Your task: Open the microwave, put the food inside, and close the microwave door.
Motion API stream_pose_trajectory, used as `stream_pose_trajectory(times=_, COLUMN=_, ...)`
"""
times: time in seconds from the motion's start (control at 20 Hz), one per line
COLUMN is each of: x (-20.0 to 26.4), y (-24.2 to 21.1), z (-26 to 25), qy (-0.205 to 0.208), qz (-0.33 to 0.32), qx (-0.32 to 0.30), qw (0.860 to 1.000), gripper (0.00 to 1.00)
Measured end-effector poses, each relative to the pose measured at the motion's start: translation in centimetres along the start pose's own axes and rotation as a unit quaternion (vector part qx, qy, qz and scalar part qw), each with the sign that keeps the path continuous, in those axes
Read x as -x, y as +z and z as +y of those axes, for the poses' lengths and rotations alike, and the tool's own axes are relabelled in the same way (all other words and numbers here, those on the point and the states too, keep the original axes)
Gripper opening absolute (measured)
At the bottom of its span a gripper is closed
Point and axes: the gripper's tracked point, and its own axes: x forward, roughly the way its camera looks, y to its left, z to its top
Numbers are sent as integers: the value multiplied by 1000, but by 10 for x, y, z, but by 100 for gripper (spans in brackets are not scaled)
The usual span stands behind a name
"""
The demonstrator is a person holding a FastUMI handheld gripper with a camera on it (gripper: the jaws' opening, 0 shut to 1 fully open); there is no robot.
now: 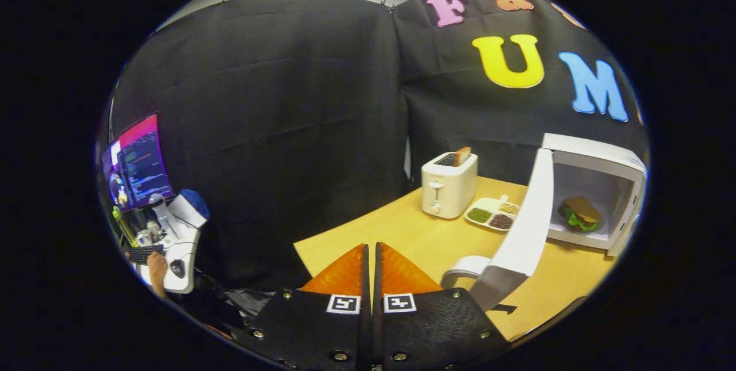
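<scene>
While the gripper (pixel 371 256) is pressed together, empty, the microwave door (pixel 520 227) swings toward it, sandwich (pixel 581 213) seemingly flat inside.

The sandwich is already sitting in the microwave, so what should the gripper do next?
Probably swing right and push the open door closed. The sandwich already lies inside the microwave, the door stands wide open, and the fingers are together, empty, over the table left of it.

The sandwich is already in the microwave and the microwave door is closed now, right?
Not quite. The sandwich is inside the microwave, but the door is wide open, swung out toward the fingers. The gripper view shows it. The fingers are pressed together, holding nothing, just beside the door's handle.
</scene>
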Motion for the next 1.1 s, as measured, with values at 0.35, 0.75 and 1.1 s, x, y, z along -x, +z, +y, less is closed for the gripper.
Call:
stream_pose_trajectory(times=0.35, x=1, y=-17, z=-30, qy=-36, qz=22, qx=-12, qw=999, gripper=1)
stream_pose_trajectory(times=0.75, x=38, y=-20, z=-61, qy=-53, qz=31, qx=-28, qw=998, gripper=1)
stream_pose_trajectory(times=1.1, x=72, y=-28, z=-109, qy=-93, qz=34, qx=-52, qw=994, gripper=1)
